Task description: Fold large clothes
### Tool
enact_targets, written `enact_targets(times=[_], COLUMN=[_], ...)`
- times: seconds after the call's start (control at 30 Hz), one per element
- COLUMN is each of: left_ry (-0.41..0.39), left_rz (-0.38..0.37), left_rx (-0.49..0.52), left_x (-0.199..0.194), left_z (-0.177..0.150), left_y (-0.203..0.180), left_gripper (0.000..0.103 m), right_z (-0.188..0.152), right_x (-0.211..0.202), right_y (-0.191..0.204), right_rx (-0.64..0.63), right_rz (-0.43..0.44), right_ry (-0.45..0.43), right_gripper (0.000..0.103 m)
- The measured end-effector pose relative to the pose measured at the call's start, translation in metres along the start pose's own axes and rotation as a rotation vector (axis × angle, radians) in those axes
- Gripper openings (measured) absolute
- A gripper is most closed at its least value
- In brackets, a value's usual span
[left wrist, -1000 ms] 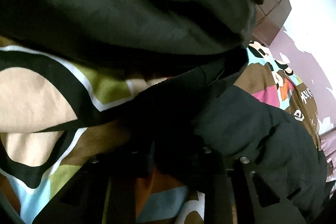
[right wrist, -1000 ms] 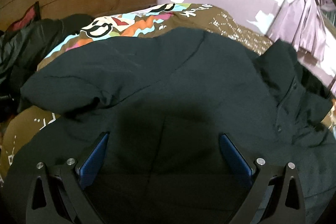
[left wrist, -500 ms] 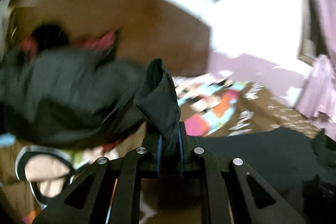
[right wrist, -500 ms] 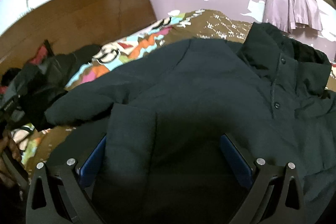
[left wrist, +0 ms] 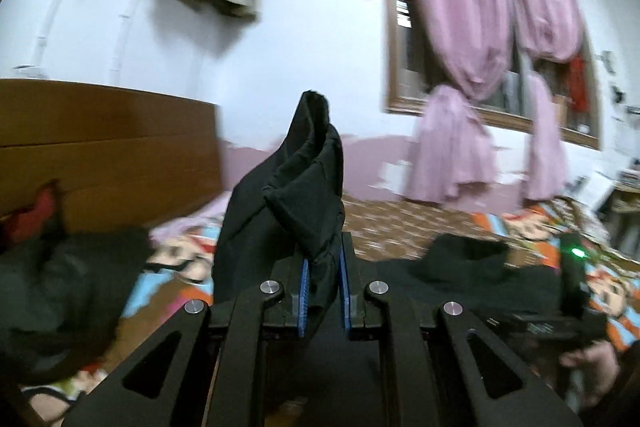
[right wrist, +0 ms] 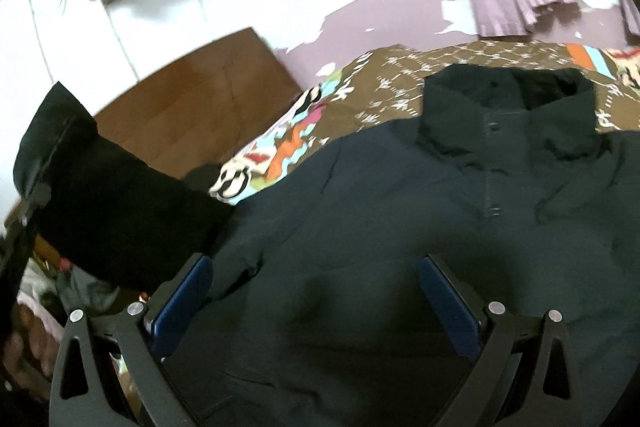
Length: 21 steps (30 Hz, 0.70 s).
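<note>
Across the bed point(right wrist: 400, 83) lies the dark jacket point(right wrist: 400, 211), collar up; left tongs point(left wrist: 323, 291) pinch what looks like its sleeve point(left wrist: 296, 195) aloft, right tongs point(right wrist: 316, 299) spread wide above its front.

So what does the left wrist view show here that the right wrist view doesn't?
Only the left wrist view: the left gripper shut on a bunched fold of the black jacket, and the window behind pink curtains.
Only the right wrist view: the open right gripper over the jacket's collar and snaps.
Both: patterned bedspread, wooden headboard.
</note>
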<state>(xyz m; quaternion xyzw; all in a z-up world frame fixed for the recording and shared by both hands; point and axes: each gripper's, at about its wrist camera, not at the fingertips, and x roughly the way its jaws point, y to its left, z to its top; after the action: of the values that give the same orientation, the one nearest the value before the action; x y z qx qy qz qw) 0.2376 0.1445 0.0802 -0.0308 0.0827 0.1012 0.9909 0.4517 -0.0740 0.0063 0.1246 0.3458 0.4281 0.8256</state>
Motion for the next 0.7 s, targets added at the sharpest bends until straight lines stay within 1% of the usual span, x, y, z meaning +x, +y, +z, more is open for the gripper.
enact_targets(times=[0.07,0.17,0.2,0.27,0.33,0.43,0.5,0.53,0.6,0.7], left_ry=[0.042,0.129,0.156,0.211,0.254,0.341,0.402,0.42,0.451,0.489], left_rz=[-0.077,-0.185,-0.212,-0.259,-0.285,-0.32,-0.348,-0.356,-0.369,-0.376], left_rx=[0.009,0.014,0.022,0.04,0.068,0.115,0.127,0.131,0.143,0.176], left_x=[0.01,0.029,0.031,0.043,0.045,0.055,0.065,0.068,0.073,0.078], left_z=[-0.001,-0.009,-0.008,-0.019,-0.028,-0.047,-0.061,-0.066,-0.075,-0.084], left_y=[-0.021,-0.05,-0.062,-0.081,-0.102,-0.131,-0.143,-0.147,-0.154,-0.163], left_gripper=[0.01,0.01,0.01,0.01,0.01,0.01,0.01,0.01,0.01,0.01], right_z=[0.002,0.005,0.004,0.003,0.0,-0.003,-0.006,-0.008,-0.011,-0.018], right_x=[-0.013,-0.033,-0.04,-0.047,-0.059,-0.074,-0.079,-0.08,-0.08,-0.08], right_y=[-0.016,-0.041,-0.051,-0.062,-0.079,-0.098,-0.109,-0.114,-0.12,-0.125], right_rx=[0.039,0.102,0.118,0.131,0.167,0.236,0.295,0.327,0.368,0.411], right_rz=[-0.004,-0.013,-0.028,-0.049,-0.045,0.016,0.073,0.119,0.181,0.228], right_ry=[-0.028,-0.066,-0.071,-0.075,-0.091,-0.11,-0.096,-0.08,-0.059,-0.038], right_gripper=[0.103,0.103,0.103,0.103,0.103,0.103,0.103,0.103,0.103,0.103])
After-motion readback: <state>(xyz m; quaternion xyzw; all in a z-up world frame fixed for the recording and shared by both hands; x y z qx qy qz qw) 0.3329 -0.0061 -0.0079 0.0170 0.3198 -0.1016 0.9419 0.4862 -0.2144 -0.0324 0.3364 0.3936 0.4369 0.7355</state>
